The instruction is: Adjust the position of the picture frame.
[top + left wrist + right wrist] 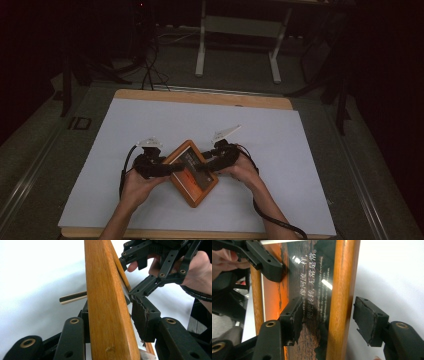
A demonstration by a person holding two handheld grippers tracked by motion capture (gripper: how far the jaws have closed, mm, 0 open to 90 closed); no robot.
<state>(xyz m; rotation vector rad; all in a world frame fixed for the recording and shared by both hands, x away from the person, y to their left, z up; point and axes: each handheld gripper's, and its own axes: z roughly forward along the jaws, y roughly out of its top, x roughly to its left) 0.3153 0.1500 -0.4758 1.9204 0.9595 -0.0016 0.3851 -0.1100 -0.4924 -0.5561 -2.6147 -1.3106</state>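
A wooden picture frame (192,172) with a dark orange print and white lettering sits tilted between both grippers over the white sheet (150,125). My left gripper (172,169) is shut on its left rail; in the left gripper view the wood (107,302) fills the gap between the pads (143,315). My right gripper (206,162) stands open around the opposite rail (342,290), with one pad (293,317) over the glass and the other pad (368,320) just off the outer edge. The right gripper view has the left gripper's jaw (267,265) pressed on the far rail.
A pale rod (72,297) sticks out from behind the frame. The sheet covers a wooden table (200,97), bare on all sides of the frame. Beyond it are dark floor, cables (147,70) and a white stand's legs (201,50).
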